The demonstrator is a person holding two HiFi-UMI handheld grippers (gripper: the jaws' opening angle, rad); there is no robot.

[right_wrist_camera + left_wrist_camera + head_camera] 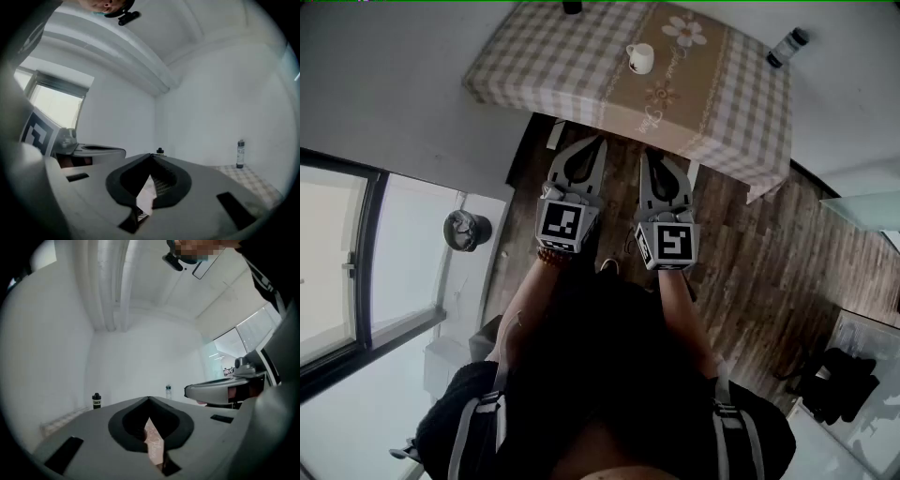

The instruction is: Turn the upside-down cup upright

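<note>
The cup (639,58) is white and stands on the brown flowered runner (628,103) around the middle of the worktop (544,66), which is covered in a checked cloth. Its handle points to the left in the head view. It is too small there to tell which way up it sits. Neither gripper touches it, and both hang short of the worktop's near edge, over the wooden floor (769,253). The left gripper (595,142) and the right gripper (649,156) are held side by side, close together and pointing level toward the worktop. Each one's marker cube sits at the person's end. In the left gripper view, the left gripper (149,399) has its jaws brought together at the tips with nothing between them. Only a strip of the runner shows through the hollow behind them. In the right gripper view, the right gripper (151,155) is likewise closed and empty. A black bottle (572,7) stands at the worktop's far edge, left of the runner. A second bottle (787,47), with a pale label, stands near the far right corner by the right edge. Both are well apart from the cup. The gripper views show the same two bottles against the white wall.
</note>
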